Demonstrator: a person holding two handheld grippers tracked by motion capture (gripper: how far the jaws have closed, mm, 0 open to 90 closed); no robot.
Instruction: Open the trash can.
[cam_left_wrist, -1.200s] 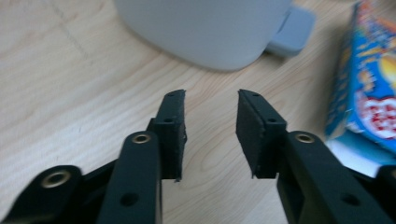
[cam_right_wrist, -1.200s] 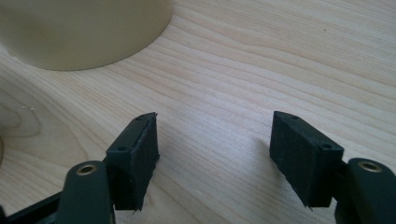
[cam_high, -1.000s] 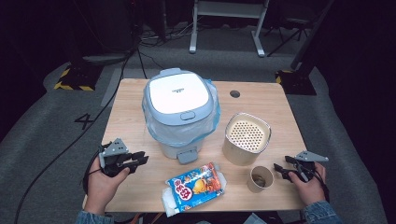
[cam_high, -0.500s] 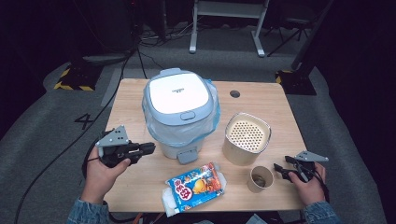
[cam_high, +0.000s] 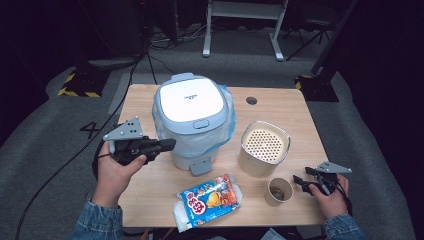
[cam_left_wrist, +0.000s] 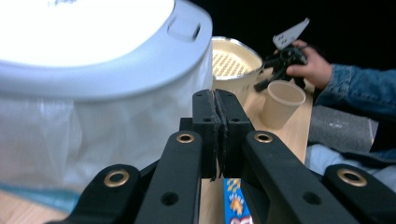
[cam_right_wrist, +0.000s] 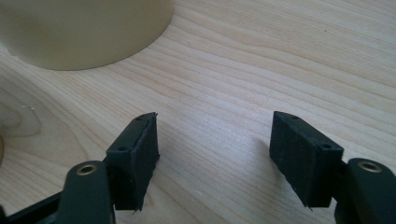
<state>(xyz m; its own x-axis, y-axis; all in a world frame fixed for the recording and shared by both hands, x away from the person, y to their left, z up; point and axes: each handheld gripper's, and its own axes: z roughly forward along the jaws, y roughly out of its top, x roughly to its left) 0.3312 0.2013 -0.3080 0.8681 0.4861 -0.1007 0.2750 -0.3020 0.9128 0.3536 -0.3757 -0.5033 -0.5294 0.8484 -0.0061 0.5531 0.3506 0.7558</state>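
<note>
One wooden table (cam_high: 285, 107) with a round grommet hole (cam_high: 251, 100); on it a beige perforated-top canister (cam_high: 264, 148), a colourful snack packet (cam_high: 209, 200) at the near edge; beyond it grey floor, black cables (cam_high: 131, 70), a white stand base (cam_high: 241, 31).

My grippers: black jaws, left gripper (cam_high: 167, 145) and right gripper (cam_high: 299, 180), each with a grey plate on top and brass-coloured rivets. Bin (cam_high: 192, 120): pale blue-grey body, white lid, clear bluish bag liner. Canister (cam_high: 263, 148): cream, top with a dotted perforation pattern. Paper cup (cam_high: 278, 191): beige, brown inside. Snack bag (cam_high: 210, 201): blue and orange print, red-and-white lettering. Table (cam_high: 280, 107): light wood grain. My sleeves: blue denim.
</note>
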